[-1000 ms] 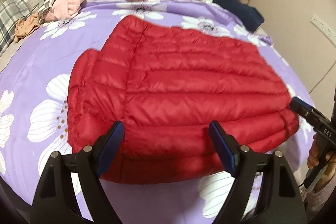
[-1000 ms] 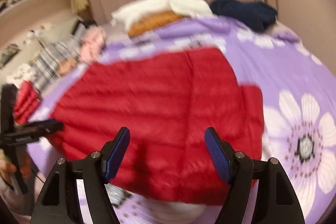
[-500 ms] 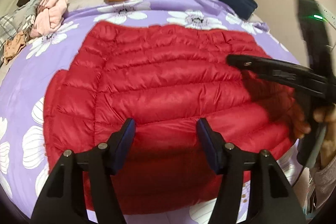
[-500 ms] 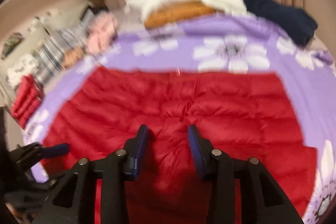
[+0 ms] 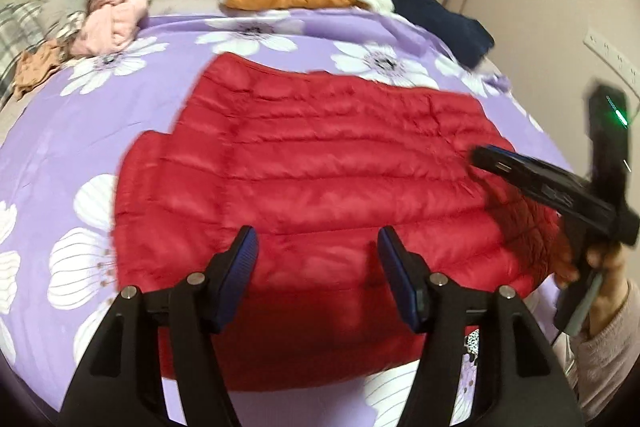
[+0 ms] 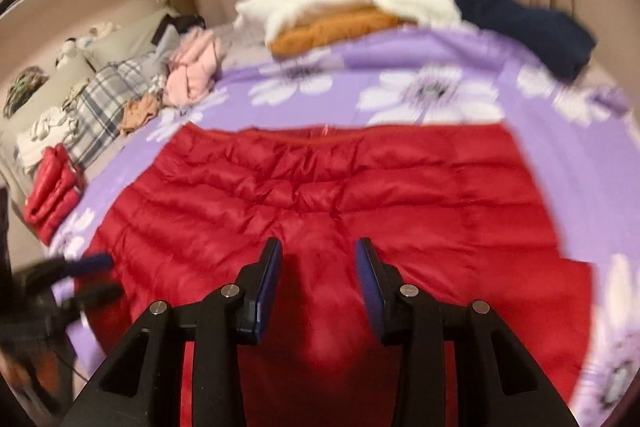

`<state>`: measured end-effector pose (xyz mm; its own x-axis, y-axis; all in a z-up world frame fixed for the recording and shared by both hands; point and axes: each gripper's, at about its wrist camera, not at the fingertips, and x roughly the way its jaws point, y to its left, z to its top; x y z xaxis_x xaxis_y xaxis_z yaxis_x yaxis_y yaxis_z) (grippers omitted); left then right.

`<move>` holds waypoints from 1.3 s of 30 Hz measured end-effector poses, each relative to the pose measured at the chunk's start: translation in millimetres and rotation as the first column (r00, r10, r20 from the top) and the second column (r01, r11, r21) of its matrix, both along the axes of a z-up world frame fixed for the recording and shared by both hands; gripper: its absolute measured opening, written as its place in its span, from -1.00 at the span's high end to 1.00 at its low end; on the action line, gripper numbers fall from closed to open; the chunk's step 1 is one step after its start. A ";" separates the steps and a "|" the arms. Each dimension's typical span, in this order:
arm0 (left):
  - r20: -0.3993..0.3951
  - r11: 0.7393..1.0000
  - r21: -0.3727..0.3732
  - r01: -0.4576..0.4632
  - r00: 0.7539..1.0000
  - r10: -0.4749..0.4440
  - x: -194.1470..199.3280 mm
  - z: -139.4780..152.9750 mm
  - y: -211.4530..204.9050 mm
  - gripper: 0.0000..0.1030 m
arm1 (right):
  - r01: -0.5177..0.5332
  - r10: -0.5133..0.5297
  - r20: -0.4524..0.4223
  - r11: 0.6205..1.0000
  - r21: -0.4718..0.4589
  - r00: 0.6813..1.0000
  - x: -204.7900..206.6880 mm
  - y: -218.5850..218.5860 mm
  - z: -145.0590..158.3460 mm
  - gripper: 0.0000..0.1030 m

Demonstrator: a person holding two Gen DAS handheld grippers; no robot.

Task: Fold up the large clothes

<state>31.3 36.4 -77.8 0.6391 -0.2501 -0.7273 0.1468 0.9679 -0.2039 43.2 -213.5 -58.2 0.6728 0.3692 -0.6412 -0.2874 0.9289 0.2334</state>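
So both sets of tongs have just narrowed a lot compared with a second ago, when they were spread wide over the jacket.

Going left to right: the left gripper has its blue pads part-way in, hovering over the near hem of the red quilted puffer jacket. Looks like nothing is pinched between them yet, so I'd call it released.

The jacket itself is lying flat across the purple bedsheet with white flowers, hem nearest, collar on the far side.

The right gripper has swung in from the right edge toward the jacket's middle, and there's a puffed ridge of red fabric bunched up between its pads. Blurry, but I read that as a grasp.

My guess: the fold is about to start from the right side, with the left hand yet to take hold.
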 end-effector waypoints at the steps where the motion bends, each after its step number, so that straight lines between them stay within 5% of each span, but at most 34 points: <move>1: -0.004 1.000 -0.005 -0.022 1.000 0.022 -0.9 -0.7 7.4 -0.21 | 0.010 -0.009 0.011 1.000 -0.011 1.000 -6.6 -4.2 1.9 0.23; 8: -0.061 0.996 -0.034 -0.080 0.995 0.077 -3.6 -21.7 24.0 -0.21 | 0.129 -0.127 0.024 0.990 -0.063 0.992 -48.8 -41.3 -5.0 0.23; 12: -0.070 0.997 -0.027 -0.066 0.995 0.064 -3.1 -33.7 18.2 -0.23 | 0.138 -0.145 -0.085 0.987 -0.083 0.986 -43.5 -49.4 -41.1 0.23; 20: -0.094 0.975 -0.184 -0.121 0.990 0.105 -13.8 -18.1 43.2 -0.24 | 0.149 -0.153 -0.094 0.988 -0.051 0.984 -45.3 -52.0 -40.2 0.23; 24: -0.074 0.924 -0.327 -0.198 0.980 0.184 -33.0 0.1 81.6 -0.67 | 0.156 -0.156 -0.033 0.988 0.007 0.987 -64.2 -56.9 -21.2 0.22; 29: -0.160 0.837 -0.436 -0.332 0.943 0.291 -43.6 -15.3 126.5 -0.68 | 0.091 -0.094 0.025 0.990 0.105 0.995 -68.1 -47.3 -0.6 0.22; 34: -0.277 0.717 -0.596 -0.362 0.931 0.240 -38.7 -48.1 132.2 -0.68 | 0.013 -0.018 0.033 0.990 0.140 0.999 -60.5 -20.1 1.7 0.22; 39: -0.319 0.665 -0.652 -0.364 0.928 0.195 -26.3 -61.7 116.2 -0.70 | -0.057 0.049 0.060 0.989 0.137 0.997 -56.5 7.0 4.5 0.22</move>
<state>5.0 152.6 -139.5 0.6218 -0.5660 -0.5413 -0.2335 0.5257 -0.8180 -13.3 -206.4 -53.7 0.6833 0.4882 -0.5430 -0.3519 0.8718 0.3408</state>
